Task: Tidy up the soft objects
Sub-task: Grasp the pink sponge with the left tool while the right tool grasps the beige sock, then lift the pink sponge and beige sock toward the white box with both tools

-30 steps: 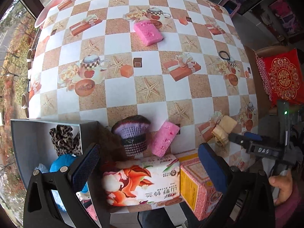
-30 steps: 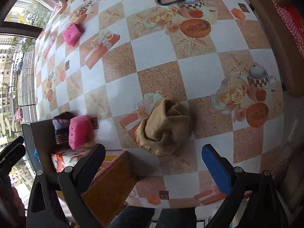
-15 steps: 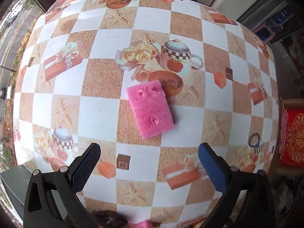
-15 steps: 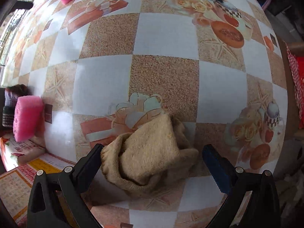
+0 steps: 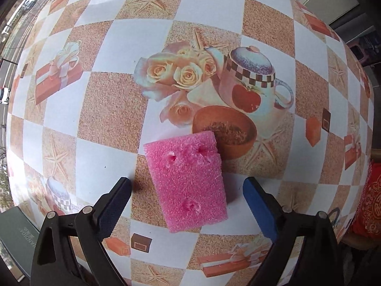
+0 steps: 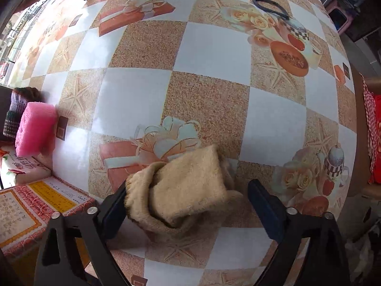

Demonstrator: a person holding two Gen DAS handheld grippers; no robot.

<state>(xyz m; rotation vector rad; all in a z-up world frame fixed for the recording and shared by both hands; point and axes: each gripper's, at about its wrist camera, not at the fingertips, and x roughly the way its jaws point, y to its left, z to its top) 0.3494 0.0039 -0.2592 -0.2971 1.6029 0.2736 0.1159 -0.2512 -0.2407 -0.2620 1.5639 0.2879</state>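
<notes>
Here, in the left wrist view, the left gripper point(image 5: 187, 191) points down at the checked tablecloth point(image 5: 114, 109), its jaws apart and just lately closing inward. A pink sponge point(image 5: 187, 183) lies flat on the cloth between them, lower centre of the frame; a clear gap shows on each side, so neither pad presses it. Three small pits mark its top. Just beyond its upper right corner sits the printed bowl and teapot motif. A dark box edge point(image 5: 16, 236) shows at the lower left corner.

In the right wrist view, the right gripper point(image 6: 188, 201) likewise points down, jaws also lately closing. A crumpled tan fleece cloth point(image 6: 183, 190) lies between them at lower centre. Its left edge meets the left pad point(image 6: 114, 205); the right pad point(image 6: 262, 205) stands clear of it, so it is not yet clamped. At the lower left lies a red-and-yellow printed pack point(image 6: 35, 207), and above it a floral tissue pack point(image 6: 21, 169). A second pink sponge point(image 6: 35, 128) rests at mid left, beside a knitted purple-and-brown item point(image 6: 16, 112). Farther off, upper right, a black hair band point(image 6: 270, 7) lies on the cloth. At the top left the first sponge appears again, with the other gripper beside it.
</notes>
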